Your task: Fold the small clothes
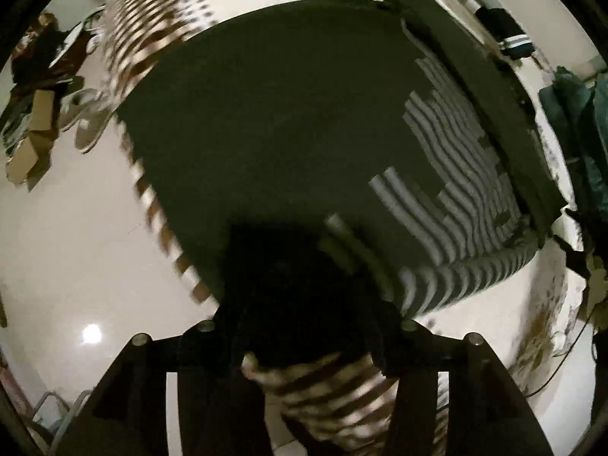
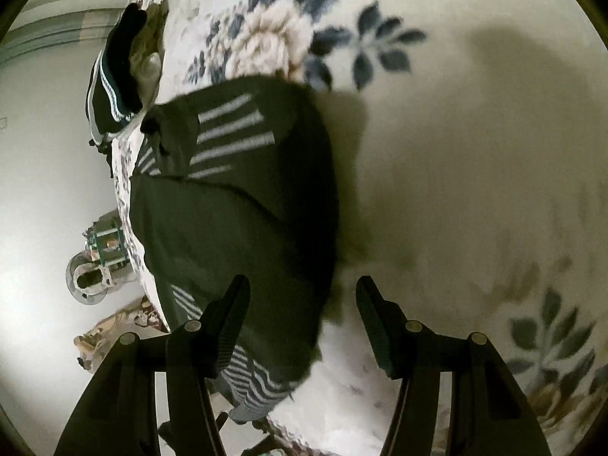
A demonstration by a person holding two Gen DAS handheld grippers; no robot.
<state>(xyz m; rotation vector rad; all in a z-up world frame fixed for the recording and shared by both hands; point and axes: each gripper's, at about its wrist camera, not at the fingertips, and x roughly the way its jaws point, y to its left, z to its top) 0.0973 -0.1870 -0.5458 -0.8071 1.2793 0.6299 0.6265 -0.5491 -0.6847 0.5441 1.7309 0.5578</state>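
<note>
A dark green garment with grey striped patches lies spread on a floral blanket; in the right wrist view the garment reaches to the bed's left edge. My left gripper points down over the garment's near hem. A dark blurred mass of cloth covers its fingers, so how the jaws stand is hidden. My right gripper is open at the garment's near right edge. Its left finger is over the dark cloth, its right finger over bare blanket.
A folded dark piece with white stripes lies at the bed's far corner. Teal clothes sit at the right. A brown-and-white striped cloth edges the bed. On the pale floor are a cardboard box and a fan-like appliance.
</note>
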